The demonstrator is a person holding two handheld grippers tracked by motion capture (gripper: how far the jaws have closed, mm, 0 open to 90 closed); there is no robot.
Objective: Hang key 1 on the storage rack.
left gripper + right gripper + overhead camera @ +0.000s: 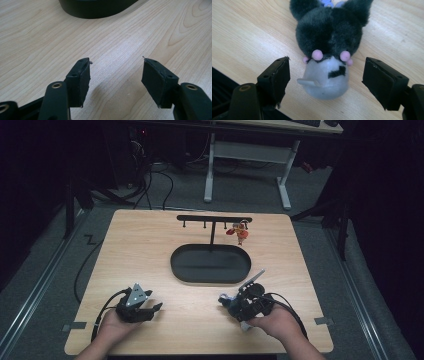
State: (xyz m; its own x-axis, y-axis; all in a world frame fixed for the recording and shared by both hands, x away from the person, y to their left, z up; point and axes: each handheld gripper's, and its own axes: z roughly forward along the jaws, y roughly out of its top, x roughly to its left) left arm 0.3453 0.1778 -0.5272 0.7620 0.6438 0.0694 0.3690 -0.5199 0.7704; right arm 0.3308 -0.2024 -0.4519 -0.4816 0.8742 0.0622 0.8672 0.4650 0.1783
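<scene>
Lying between the released right tongs (pixel 325 82), the plush toy (pixel 328 50) needs a centred grip; left tongs (pixel 116 75) stand released beside the tray (pixel 97 8).

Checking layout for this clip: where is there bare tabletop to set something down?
Free: the left of the table, between its edge and the tray; also the front middle strip between the left gripper and right gripper. Crowded: behind the tray, where the rack holds a hanging figure, and at the right gripper, where the plush lies.
</scene>
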